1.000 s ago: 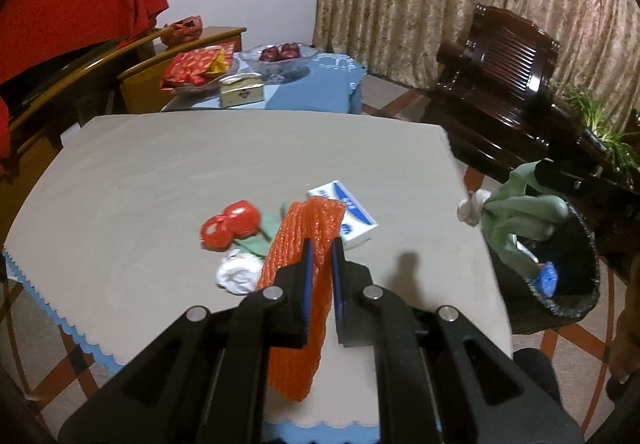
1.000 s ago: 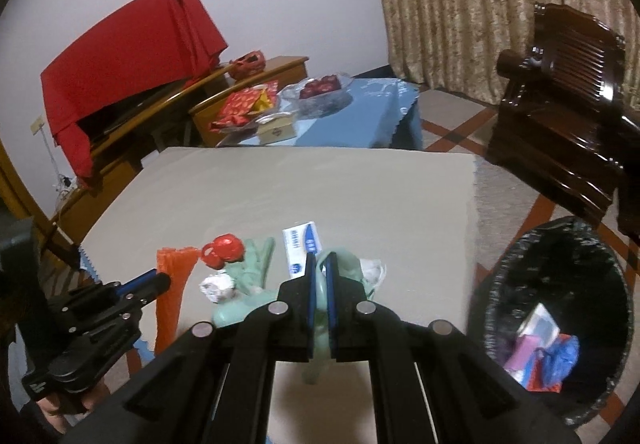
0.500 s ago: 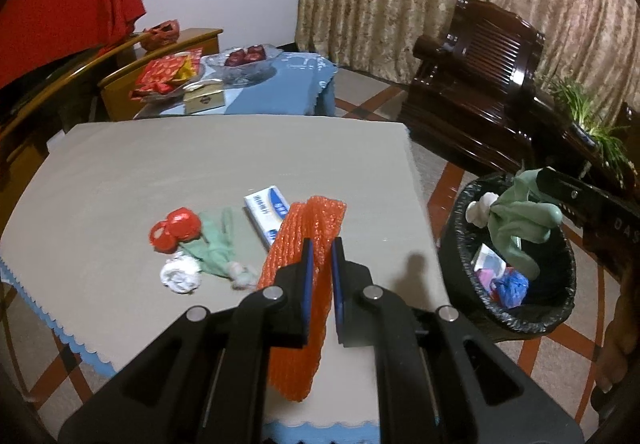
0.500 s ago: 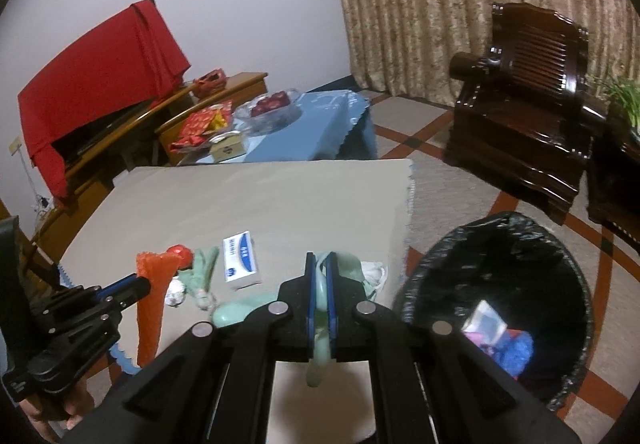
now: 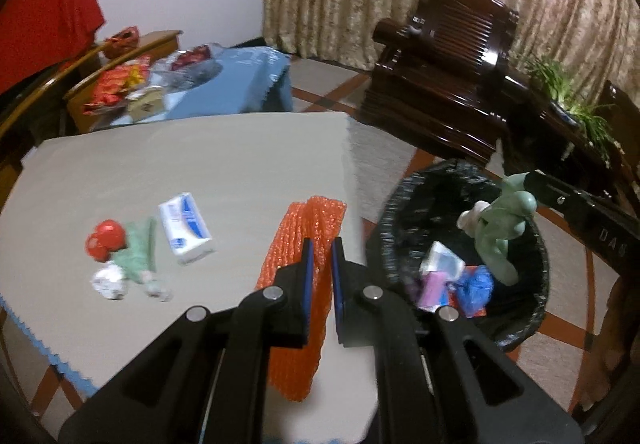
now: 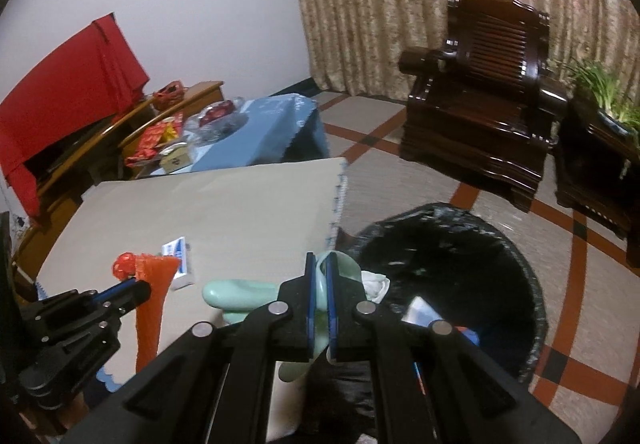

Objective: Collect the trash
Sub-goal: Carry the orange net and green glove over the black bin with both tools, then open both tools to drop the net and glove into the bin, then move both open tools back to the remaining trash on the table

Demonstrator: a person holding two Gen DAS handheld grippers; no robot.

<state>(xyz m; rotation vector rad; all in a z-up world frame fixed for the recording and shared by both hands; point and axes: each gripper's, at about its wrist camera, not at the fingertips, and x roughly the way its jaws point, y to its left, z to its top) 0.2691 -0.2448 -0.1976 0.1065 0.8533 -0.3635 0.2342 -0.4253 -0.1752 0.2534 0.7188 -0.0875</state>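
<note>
My left gripper (image 5: 319, 249) is shut on an orange foam net (image 5: 308, 232) held above the table's right edge, beside the black-lined trash bin (image 5: 532, 308). My right gripper (image 6: 319, 264) is shut on a pale green glove (image 6: 240, 292) with a white wad (image 6: 376, 282), over the bin's rim (image 6: 516, 244); the glove (image 5: 500, 232) hangs above the bin in the left wrist view. On the beige table (image 5: 200, 164) lie a white-blue tissue pack (image 5: 185, 228), a red wrapper (image 5: 105, 244), a green scrap (image 5: 138, 256) and a crumpled white paper (image 5: 109, 284).
The bin holds a pink item (image 5: 430, 286), a blue wad (image 5: 474, 286) and white packaging. A dark wooden armchair (image 6: 480, 124) stands behind the bin, a plant (image 6: 604, 92) at the right. A blue-clothed side table (image 5: 224, 84) with snacks sits behind the table.
Both grippers have swung right toward the bin. The green glove moved from beside the bin's rim to over its opening; the orange net moved from mid-table to the table's right edge.
</note>
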